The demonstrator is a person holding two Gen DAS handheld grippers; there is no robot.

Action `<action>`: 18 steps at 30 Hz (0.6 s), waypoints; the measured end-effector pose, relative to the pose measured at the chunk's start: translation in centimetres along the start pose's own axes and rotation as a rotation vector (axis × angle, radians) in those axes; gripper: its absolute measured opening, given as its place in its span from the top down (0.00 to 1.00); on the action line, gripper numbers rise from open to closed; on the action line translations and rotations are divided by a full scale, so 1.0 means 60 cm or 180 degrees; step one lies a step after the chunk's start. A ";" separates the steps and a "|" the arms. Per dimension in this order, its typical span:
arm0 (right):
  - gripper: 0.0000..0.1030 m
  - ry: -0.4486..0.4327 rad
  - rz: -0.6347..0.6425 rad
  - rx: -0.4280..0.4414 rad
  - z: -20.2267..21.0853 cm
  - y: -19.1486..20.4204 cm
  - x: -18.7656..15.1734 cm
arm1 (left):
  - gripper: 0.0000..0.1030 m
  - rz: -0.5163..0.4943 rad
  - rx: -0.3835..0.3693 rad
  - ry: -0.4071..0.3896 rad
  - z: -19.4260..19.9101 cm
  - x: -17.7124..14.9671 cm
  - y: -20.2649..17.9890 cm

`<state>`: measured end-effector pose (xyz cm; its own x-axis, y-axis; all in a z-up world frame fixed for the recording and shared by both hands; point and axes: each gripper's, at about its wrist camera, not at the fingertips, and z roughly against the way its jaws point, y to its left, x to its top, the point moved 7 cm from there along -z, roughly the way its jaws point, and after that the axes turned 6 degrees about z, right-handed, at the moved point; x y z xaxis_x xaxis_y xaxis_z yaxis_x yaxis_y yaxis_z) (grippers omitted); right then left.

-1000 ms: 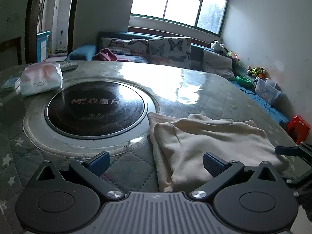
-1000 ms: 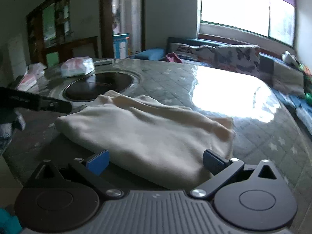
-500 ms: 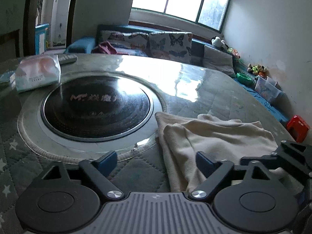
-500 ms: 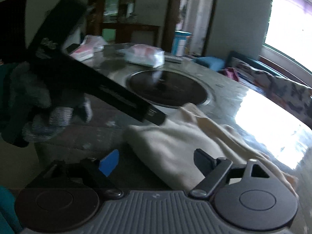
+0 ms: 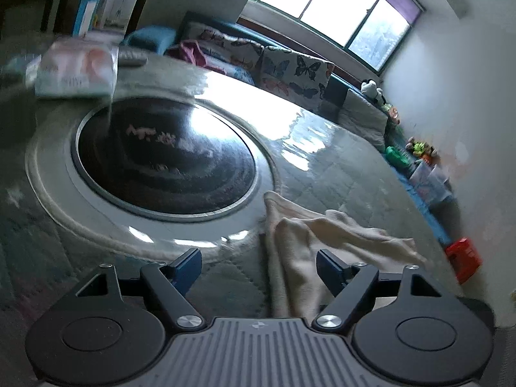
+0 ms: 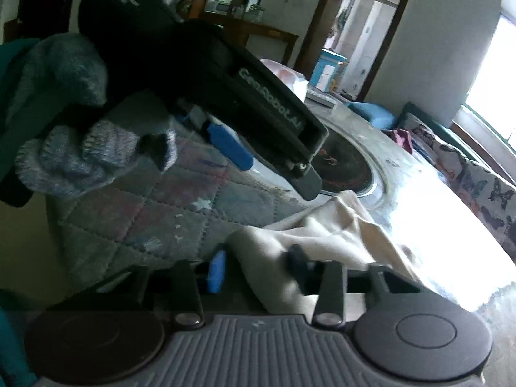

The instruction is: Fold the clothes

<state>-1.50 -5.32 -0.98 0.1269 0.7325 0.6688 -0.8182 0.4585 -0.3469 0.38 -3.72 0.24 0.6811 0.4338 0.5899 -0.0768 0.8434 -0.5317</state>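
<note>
A cream folded garment lies on the quilted round table, right of the black glass hob. My left gripper is open; the cloth's near edge lies between its fingers, under the right one. In the right wrist view the same garment bunches up between the fingers of my right gripper, whose jaws stand narrower around its near edge. The left gripper's body, held by a gloved hand, hangs above the table to the left.
A black round hob with a steel ring sits in the table's middle. A tissue pack lies at the far left. A sofa with butterfly cushions stands behind. A red stool stands off the table's right edge.
Both grippers have tilted and moved in on the garment. The right gripper's jaws have narrowed around the cloth's near edge, and the cloth has bunched up. The left gripper has closed a little.
</note>
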 end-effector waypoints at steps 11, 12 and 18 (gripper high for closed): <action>0.85 -0.0357 -0.0709 0.0179 0.054 -0.069 0.009 | 0.18 0.0871 -0.0269 0.0308 -0.030 -0.012 -0.020; 0.85 -0.0394 -0.0750 0.0184 0.062 -0.075 0.008 | 0.18 0.0951 -0.0292 0.0336 -0.033 -0.013 -0.022; 0.85 -0.0497 -0.0869 0.0294 0.083 -0.083 -0.006 | 0.37 0.1159 -0.0357 0.0432 -0.046 -0.021 -0.025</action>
<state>-0.26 -10.34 3.78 0.2670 0.4994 0.8242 -0.8140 0.5747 -0.0845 1.64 -6.41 -1.37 0.7145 0.6458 0.2691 -0.2559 0.5992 -0.7586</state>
